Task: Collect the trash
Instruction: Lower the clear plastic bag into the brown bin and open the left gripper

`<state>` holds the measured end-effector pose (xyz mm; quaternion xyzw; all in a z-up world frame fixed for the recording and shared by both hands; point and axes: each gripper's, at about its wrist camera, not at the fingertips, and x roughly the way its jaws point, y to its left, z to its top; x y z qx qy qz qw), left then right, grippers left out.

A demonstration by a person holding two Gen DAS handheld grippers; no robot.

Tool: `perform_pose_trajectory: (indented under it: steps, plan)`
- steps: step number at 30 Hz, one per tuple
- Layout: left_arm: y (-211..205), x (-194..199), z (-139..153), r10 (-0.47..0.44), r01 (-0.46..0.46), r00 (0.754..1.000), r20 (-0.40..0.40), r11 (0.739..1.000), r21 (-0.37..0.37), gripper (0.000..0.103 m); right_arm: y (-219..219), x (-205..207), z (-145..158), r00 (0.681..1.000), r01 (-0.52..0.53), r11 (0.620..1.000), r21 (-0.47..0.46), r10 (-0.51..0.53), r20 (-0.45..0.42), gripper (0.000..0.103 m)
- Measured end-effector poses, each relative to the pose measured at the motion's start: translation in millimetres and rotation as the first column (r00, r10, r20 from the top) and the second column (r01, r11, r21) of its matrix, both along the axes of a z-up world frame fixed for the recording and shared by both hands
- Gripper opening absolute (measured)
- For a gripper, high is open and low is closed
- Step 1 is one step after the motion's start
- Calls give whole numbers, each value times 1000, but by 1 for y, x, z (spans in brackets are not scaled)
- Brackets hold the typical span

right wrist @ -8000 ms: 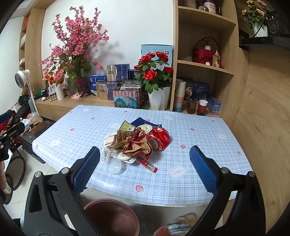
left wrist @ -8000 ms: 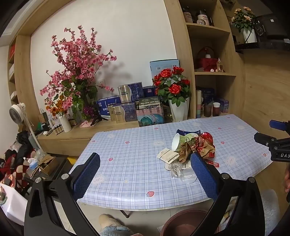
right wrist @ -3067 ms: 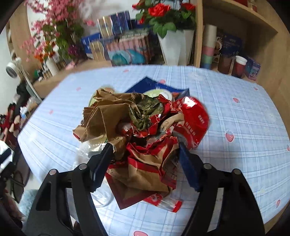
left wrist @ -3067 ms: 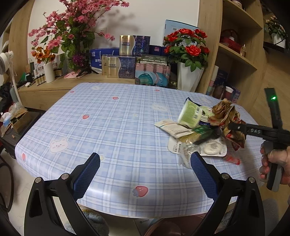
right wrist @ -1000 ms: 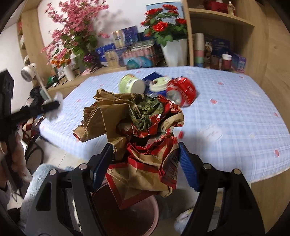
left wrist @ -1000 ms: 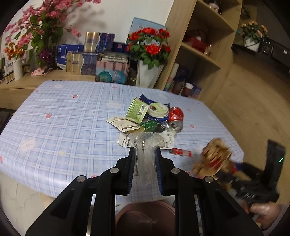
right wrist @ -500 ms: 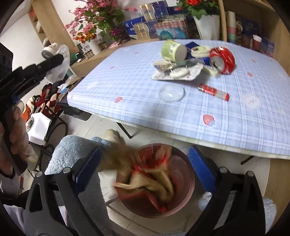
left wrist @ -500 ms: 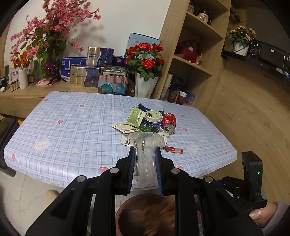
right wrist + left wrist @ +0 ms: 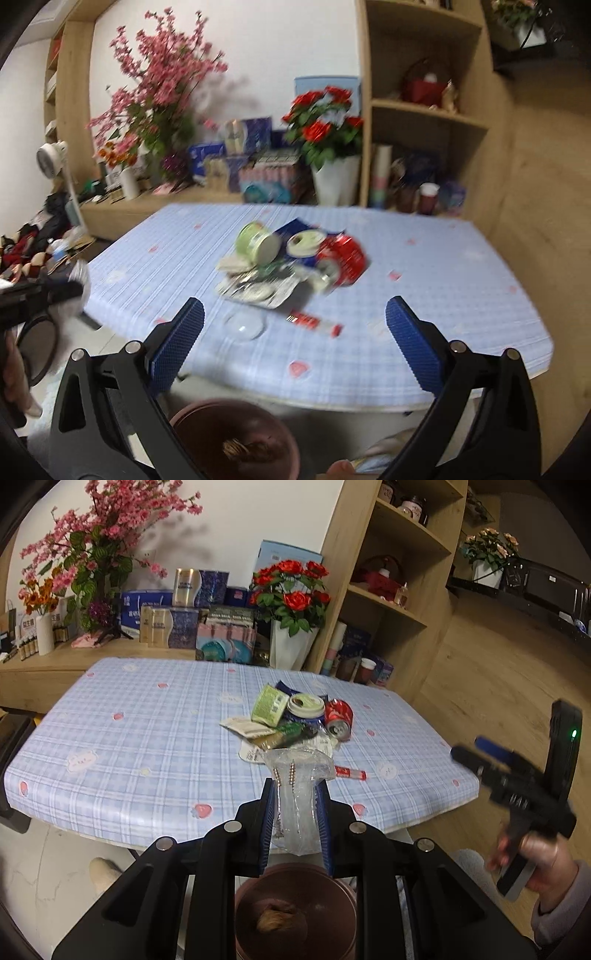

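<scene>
My left gripper is shut on a clear crumpled plastic wrapper, held above a brown bin on the floor by the table's near edge. The crumpled brown and red paper lies inside the bin. My right gripper stands wide open with nothing between its fingers, above the bin and facing the table. On the table lie a green cup, a red can, a round tub, flat wrappers, a red tube and a clear lid.
The table wears a blue checked cloth. A sideboard behind it carries boxes, pink blossoms and a vase of red roses. Wooden shelves stand at the right. A person's hand holds the right gripper.
The right gripper let the crumpled paper drop into the bin, opened wide and rose to face the table. The left gripper, still shut on the plastic wrapper, drew back a little from the table.
</scene>
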<state>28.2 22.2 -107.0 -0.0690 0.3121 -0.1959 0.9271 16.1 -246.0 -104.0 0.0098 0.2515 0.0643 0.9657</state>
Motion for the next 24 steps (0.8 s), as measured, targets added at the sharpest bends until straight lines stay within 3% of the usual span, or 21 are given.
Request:
perform_pose_trajectory:
  steps: [12,21,22,24]
  plan:
    - [-16,-1,-12,-48,48,998,-28,999,13,22,-16,-2,-2,998,56,998,8,-57,17,97]
    - [-31,-16,-13,-156,157,987,-39,988,14,25,-19,-5,2,996,80,997,4,-80,28,97]
    - [-32,-18,-13,-166,166,985,-38,986,10,32,-19,-6,2,996,82,997,4,-82,29,97]
    - [-31,-23,-13,-183,183,983,-27,983,-3,57,-19,-6,1,996,84,996,3,-84,25,97]
